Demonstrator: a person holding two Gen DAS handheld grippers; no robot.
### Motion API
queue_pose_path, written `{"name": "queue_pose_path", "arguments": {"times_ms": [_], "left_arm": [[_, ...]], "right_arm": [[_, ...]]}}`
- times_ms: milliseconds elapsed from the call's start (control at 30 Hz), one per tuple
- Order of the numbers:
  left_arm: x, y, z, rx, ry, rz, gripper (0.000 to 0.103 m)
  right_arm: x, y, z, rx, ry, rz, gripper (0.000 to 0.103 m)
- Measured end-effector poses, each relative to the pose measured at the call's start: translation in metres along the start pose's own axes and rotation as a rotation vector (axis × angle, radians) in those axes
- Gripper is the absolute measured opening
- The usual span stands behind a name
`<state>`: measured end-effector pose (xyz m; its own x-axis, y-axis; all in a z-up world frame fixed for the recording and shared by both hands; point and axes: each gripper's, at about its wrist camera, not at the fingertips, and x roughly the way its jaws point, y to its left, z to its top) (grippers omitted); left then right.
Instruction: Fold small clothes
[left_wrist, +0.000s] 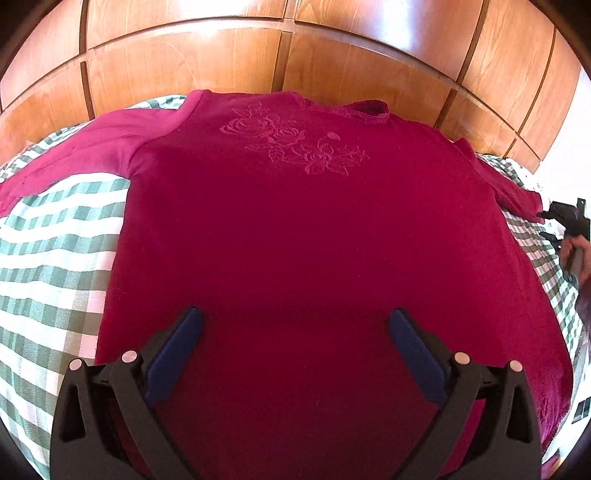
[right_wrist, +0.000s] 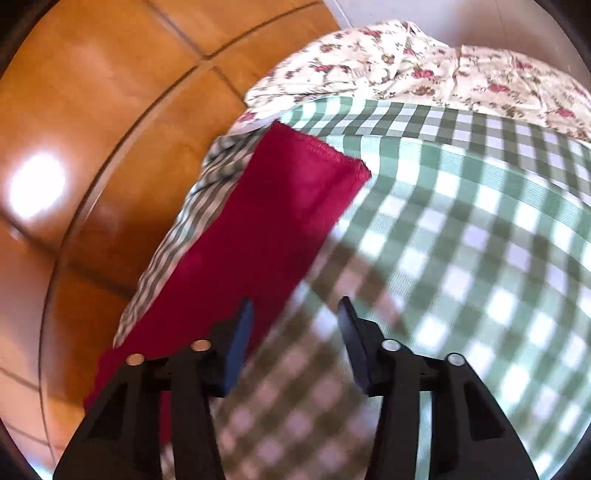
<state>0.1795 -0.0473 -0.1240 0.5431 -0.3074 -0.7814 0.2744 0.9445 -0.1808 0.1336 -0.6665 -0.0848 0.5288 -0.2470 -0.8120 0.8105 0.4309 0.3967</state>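
Left wrist view, left gripper (left_wrist: 295, 321) wide open above red shirt (left_wrist: 314, 229), right gripper (right_wrist: 295, 310) open, empty.

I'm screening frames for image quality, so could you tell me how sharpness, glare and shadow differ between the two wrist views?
Left wrist view: sharp, with glare on the wooden panels and the red shirt darker toward the left gripper. Right wrist view: motion-blurred, a bright glare spot on the wood, and a shadow over the checked cloth near the right gripper.
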Motion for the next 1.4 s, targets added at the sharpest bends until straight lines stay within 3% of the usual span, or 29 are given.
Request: {"name": "queue_pose_path", "arguments": {"times_ms": [67, 133, 167, 200, 300, 367, 467, 567, 767, 833, 867, 967, 1033, 1133, 1200, 1233, 1333, 1400], "left_arm": [[0.000, 0.000, 0.000, 0.002, 0.001, 0.003, 0.101], [0.001, 0.000, 0.001, 0.003, 0.003, 0.004, 0.101], [0.001, 0.000, 0.001, 0.004, 0.004, 0.005, 0.101], [0.001, 0.000, 0.001, 0.004, 0.004, 0.005, 0.101], [0.001, 0.000, 0.001, 0.003, 0.003, 0.004, 0.101], [0.001, 0.000, 0.001, 0.002, 0.002, 0.002, 0.101], [0.001, 0.001, 0.001, 0.000, -0.001, -0.002, 0.101], [0.000, 0.002, 0.000, -0.005, -0.004, -0.008, 0.101], [-0.001, 0.003, 0.000, -0.007, -0.005, -0.008, 0.101], [-0.001, 0.003, -0.001, -0.004, -0.004, -0.005, 0.101], [-0.001, 0.002, 0.000, -0.003, -0.003, -0.003, 0.101], [0.000, 0.001, 0.000, 0.001, -0.001, 0.005, 0.101], [0.000, 0.000, 0.001, 0.005, 0.001, 0.010, 0.101], [0.001, -0.001, 0.001, 0.010, 0.004, 0.017, 0.101], [0.001, -0.002, 0.001, 0.012, 0.004, 0.017, 0.101], [0.001, -0.002, 0.001, 0.012, 0.004, 0.017, 0.101], [0.001, -0.002, 0.001, 0.011, 0.003, 0.016, 0.101], [0.002, -0.002, 0.001, 0.010, 0.002, 0.014, 0.101]], "right_arm": [[0.008, 0.006, 0.005, -0.011, -0.002, -0.019, 0.042], [0.012, 0.014, 0.009, -0.056, 0.004, -0.054, 0.030], [0.014, 0.015, 0.011, -0.087, 0.008, -0.087, 0.015], [0.011, 0.019, 0.012, -0.124, 0.001, -0.119, 0.007], [-0.006, 0.020, 0.014, -0.193, -0.075, -0.232, 0.000], [-0.012, 0.008, 0.019, -0.150, -0.082, -0.267, 0.000], [-0.020, -0.001, 0.021, -0.105, -0.064, -0.223, 0.000], [-0.026, -0.014, 0.021, 0.020, -0.054, -0.085, 0.000], [-0.014, -0.010, 0.013, 0.082, -0.029, -0.017, 0.000], [-0.003, -0.008, 0.014, 0.131, -0.005, 0.022, 0.041], [-0.002, -0.007, 0.014, 0.145, -0.018, 0.034, 0.081], [0.002, 0.005, 0.016, 0.097, -0.070, 0.009, 0.083], [0.011, 0.008, 0.020, 0.079, -0.067, -0.016, 0.077], [0.023, 0.016, 0.027, 0.019, -0.068, -0.076, 0.055], [0.026, 0.019, 0.031, -0.022, -0.061, -0.114, 0.015], [0.024, 0.021, 0.030, -0.059, -0.055, -0.140, 0.008], [0.005, 0.022, 0.031, -0.158, -0.100, -0.192, 0.006], [-0.005, 0.014, 0.031, -0.153, -0.110, -0.212, 0.005]]}}
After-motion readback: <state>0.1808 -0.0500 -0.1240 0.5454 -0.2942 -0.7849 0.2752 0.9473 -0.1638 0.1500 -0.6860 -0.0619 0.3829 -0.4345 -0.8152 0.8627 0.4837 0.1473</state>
